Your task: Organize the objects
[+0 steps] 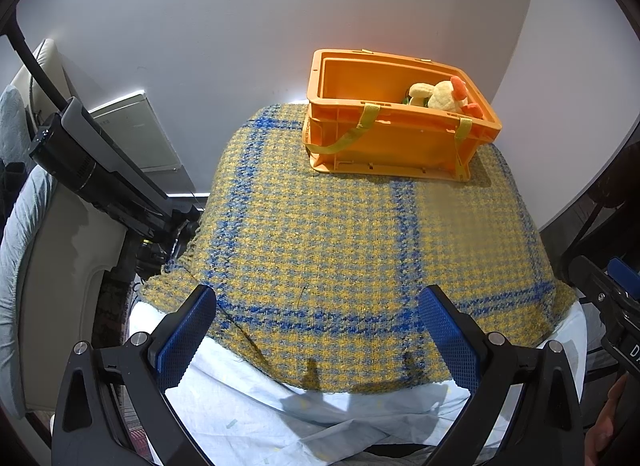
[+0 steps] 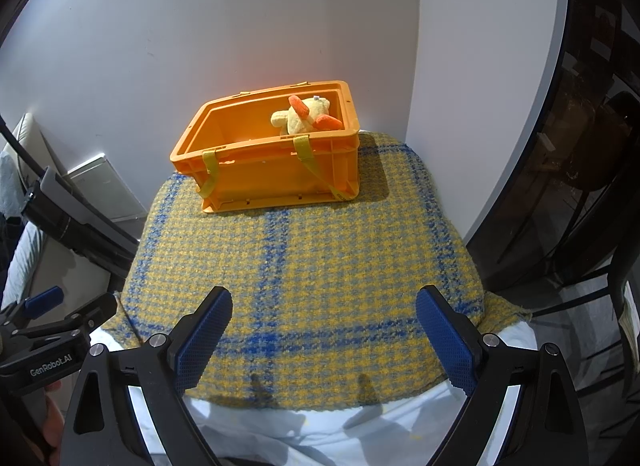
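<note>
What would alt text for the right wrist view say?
An orange crate with a yellow plush toy inside sits at the far end of a yellow-and-blue plaid blanket, against a white wall. The open right gripper frames the bare blanket in front.

Crate [image 1: 400, 145]: bright orange plastic inside and out, with yellow-green webbing straps [image 1: 368, 115] down its near wall.

Plush toy [image 1: 440, 95] in the crate: pale cream-yellow fleece, orange-red stubs on top; a speck of green shows beside it in the left wrist view.

Blanket [image 1: 340, 246]: woven houndstooth of mustard yellow and grey-blue, crossed by wide bright-blue plaid lines.

Sheet [image 1: 260, 406] under the blanket's near edge: pale blue-white, faintly flecked.

Left gripper [image 1: 318, 336]: black frame, silver screws, blue cross-hatched pads [image 1: 184, 340].

Right gripper [image 2: 324, 336]: same black and blue; white lettering shows on the black body at the left edge of the right wrist view.

Wall [image 1: 240, 25]: plain off-white, tinged orange just above the crate.
</note>
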